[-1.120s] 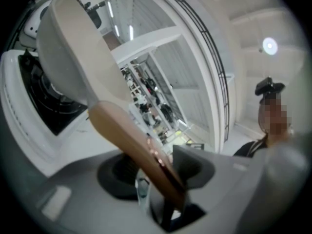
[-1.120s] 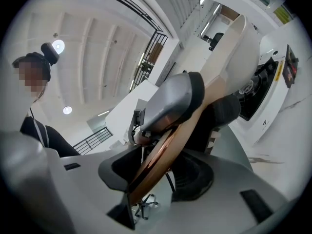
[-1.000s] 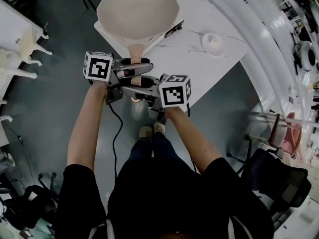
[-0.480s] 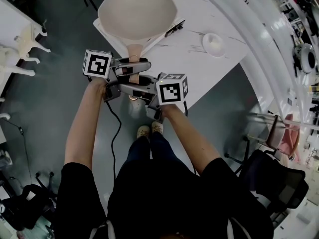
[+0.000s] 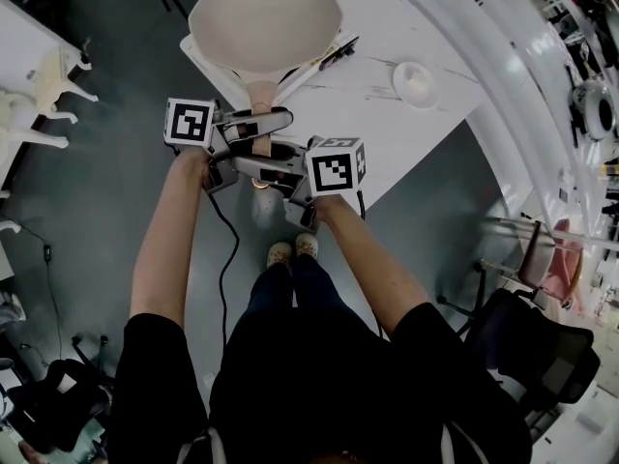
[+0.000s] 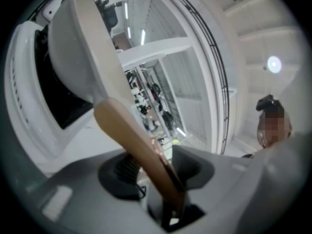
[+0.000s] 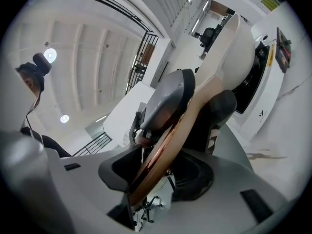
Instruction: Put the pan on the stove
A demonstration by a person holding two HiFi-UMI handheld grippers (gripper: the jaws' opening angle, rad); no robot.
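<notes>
A cream pan [image 5: 263, 22] hangs tilted over the white stove [image 5: 201, 62] at the table's near corner. Its tan handle [image 5: 261, 100] points toward me. My left gripper [image 5: 257, 124] holds the handle closer to the bowl, its jaws closing a little tighter on it. My right gripper [image 5: 263, 168] is shut on the handle's end, just behind the left. In the left gripper view the handle [image 6: 131, 135] runs between the left gripper's [image 6: 158, 167] jaws up to the pan [image 6: 73, 48], with the stove [image 6: 29, 106] behind. In the right gripper view the handle [image 7: 195, 111] passes through the right gripper [image 7: 161, 165].
A small white dish [image 5: 414, 83] sits on the white table [image 5: 406, 133] right of the stove. A black cable [image 5: 224, 249] hangs from the grippers to the floor. A dark chair [image 5: 542, 346] stands at the right and white furniture legs [image 5: 39, 95] at the left.
Both grippers and the pan have shifted slightly up the picture, away from me. The grip on the handle is the same.
</notes>
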